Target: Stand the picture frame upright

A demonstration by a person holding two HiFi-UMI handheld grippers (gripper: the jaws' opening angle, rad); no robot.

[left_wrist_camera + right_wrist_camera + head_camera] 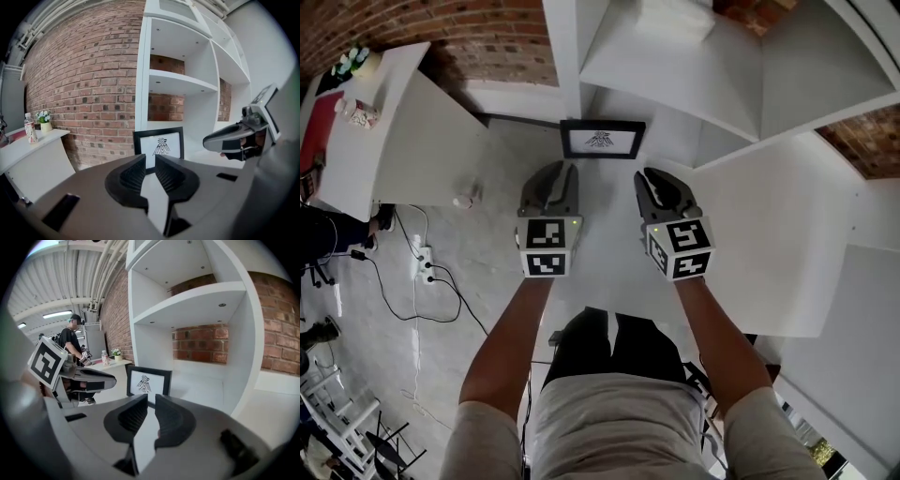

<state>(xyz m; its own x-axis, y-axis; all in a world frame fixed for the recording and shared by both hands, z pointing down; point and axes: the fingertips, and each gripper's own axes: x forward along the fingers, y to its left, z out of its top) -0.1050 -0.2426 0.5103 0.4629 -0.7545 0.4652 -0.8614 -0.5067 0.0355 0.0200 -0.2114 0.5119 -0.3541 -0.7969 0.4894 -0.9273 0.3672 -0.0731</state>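
The black picture frame with a small bird drawing on white stands upright on the white shelf surface, facing me. It also shows in the left gripper view and the right gripper view. My left gripper hovers short of the frame's left half, its jaws a narrow gap apart with nothing between them. My right gripper hovers short of the frame's right half, likewise slightly parted and empty. Neither gripper touches the frame.
White shelf boards rise over and to the right of the frame, with a brick wall behind. A white side table at the left carries a bottle and flowers. A power strip with cables lies on the floor. A person stands far off.
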